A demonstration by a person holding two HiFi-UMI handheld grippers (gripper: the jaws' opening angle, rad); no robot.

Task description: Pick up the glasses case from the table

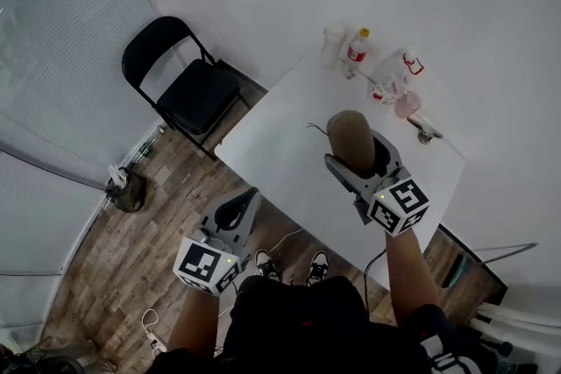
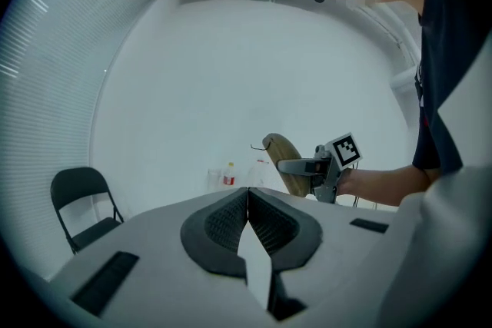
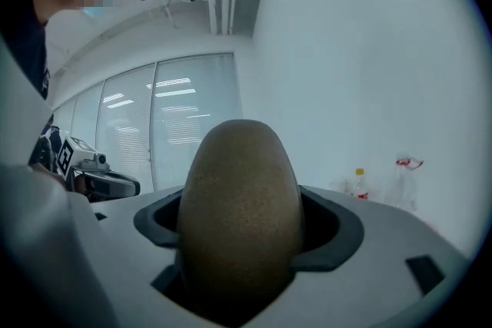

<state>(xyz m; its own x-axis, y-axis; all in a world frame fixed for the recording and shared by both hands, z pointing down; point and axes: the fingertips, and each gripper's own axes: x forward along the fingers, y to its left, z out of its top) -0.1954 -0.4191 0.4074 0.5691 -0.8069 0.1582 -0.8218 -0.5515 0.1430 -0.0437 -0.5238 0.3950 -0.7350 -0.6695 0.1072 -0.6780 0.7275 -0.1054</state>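
The brown glasses case (image 1: 353, 140) is clamped between the jaws of the right tool (image 1: 358, 155), which are closed on its lower part so that its rounded end stands up beyond them. In the head view the case is seen over the middle of the white desk (image 1: 280, 136), nearer the front edge than the back; whether it is clear of the surface cannot be told. In the right gripper view the case fills the gap between the dark pads. The left tool (image 1: 237, 210) is held off the desk, just outside its front left edge and over the wooden floor (image 1: 131, 232), and its jaws are pressed together with nothing between them. A bottle with a red label (image 1: 357, 46) and a clear bottle (image 1: 390, 79) are seen standing along the back edge of the desk. A black folding chair (image 1: 188, 83) is seen on the floor beyond the left corner of the desk.
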